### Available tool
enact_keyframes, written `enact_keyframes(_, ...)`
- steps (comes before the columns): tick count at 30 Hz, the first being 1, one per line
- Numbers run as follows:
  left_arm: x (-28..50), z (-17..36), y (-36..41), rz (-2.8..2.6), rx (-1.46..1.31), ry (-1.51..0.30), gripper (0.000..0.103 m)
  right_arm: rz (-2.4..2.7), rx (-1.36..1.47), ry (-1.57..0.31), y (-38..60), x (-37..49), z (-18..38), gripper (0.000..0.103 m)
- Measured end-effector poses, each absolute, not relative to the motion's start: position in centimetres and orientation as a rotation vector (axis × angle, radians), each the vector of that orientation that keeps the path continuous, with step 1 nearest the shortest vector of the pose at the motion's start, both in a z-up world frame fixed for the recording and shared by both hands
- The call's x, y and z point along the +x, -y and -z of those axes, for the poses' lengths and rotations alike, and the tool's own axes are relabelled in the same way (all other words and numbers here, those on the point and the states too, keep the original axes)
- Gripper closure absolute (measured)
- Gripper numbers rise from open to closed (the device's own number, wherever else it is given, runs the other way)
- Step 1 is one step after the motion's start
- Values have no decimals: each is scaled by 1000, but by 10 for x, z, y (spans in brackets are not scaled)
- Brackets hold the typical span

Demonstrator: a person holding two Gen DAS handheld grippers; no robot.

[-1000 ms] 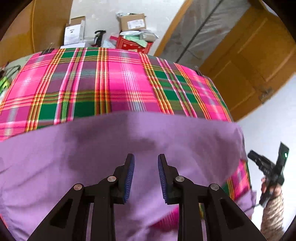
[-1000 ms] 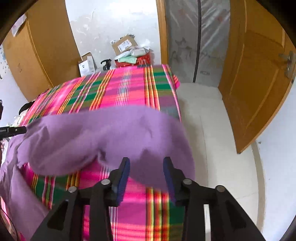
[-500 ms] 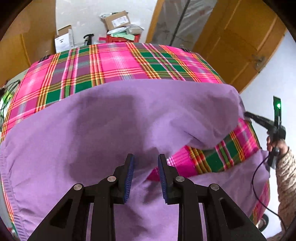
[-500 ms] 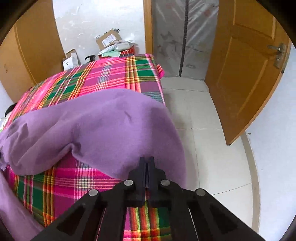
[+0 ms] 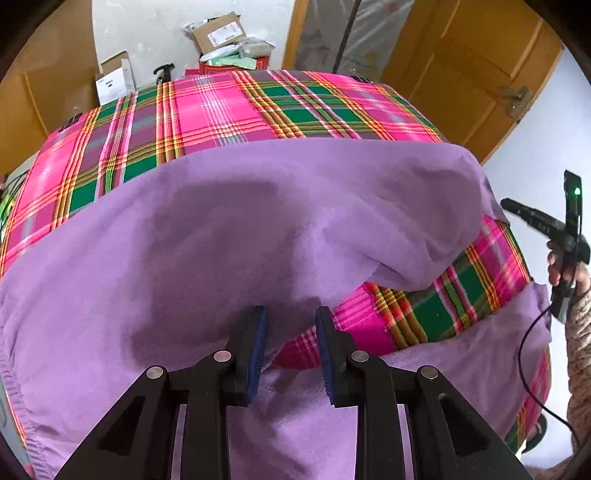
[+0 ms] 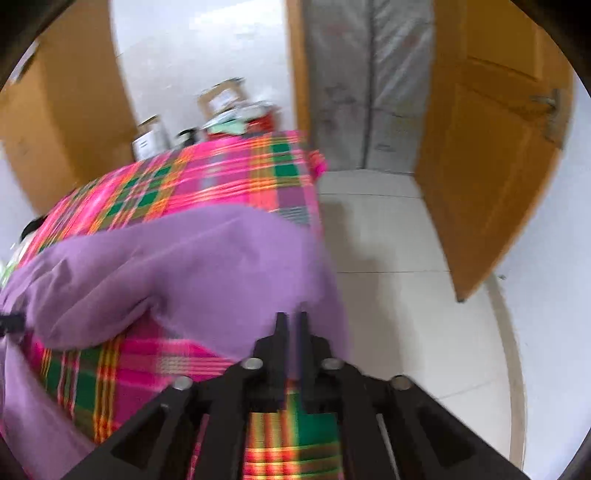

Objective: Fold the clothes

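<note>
A large purple garment (image 5: pixel 236 229) lies across a table covered with a pink and green plaid cloth (image 5: pixel 229 110). Its far part is folded toward me, leaving a strip of plaid bare between two purple layers. My left gripper (image 5: pixel 290 325) is open just above the folded edge and holds nothing. My right gripper (image 6: pixel 291 325) is shut on the garment's right corner (image 6: pixel 229 266) at the table's right edge. It also shows at the right of the left wrist view (image 5: pixel 517 210), held by a hand in a knitted sleeve.
Cardboard boxes (image 5: pixel 218 35) and clutter stand against the wall behind the table. An open wooden door (image 6: pixel 491 166) and white tiled floor (image 6: pixel 406 295) lie to the right. A wooden cabinet (image 6: pixel 55 122) stands at the left.
The right gripper went from open to shut on the garment's right corner. Both cameras drew back toward me, and more of the purple garment now lies folded forward.
</note>
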State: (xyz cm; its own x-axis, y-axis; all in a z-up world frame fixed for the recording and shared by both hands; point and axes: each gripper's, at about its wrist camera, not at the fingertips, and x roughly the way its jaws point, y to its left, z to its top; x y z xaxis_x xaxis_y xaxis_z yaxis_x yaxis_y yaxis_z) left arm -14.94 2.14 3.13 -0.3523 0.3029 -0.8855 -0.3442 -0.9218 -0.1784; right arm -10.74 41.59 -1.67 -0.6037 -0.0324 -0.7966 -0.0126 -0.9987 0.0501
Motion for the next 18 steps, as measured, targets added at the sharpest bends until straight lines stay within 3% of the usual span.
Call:
enact_keyframes(2,-150,-31,-22,-2299,-1495,-60,76,2766,1384,12,-402,-111,22,61)
enact_keyframes(7,-155,-25,-20,-2299,-1522,-28,76,2715,1417,-163,-371,-121,34,59)
enact_keyframes(10,-159,-23,-18,-2299,-1533,2,76,2708,1441,-111,-373,-129,33,59)
enact_keyframes(14,-163,-23,-13,-2300,-1544,64,76,2679,1426,-54,-372,-127,32,68)
enact_keyframes(18,-165,-22,-15,-2311,-1545,65,76,2620,1375,-78,-360,-123,32,64)
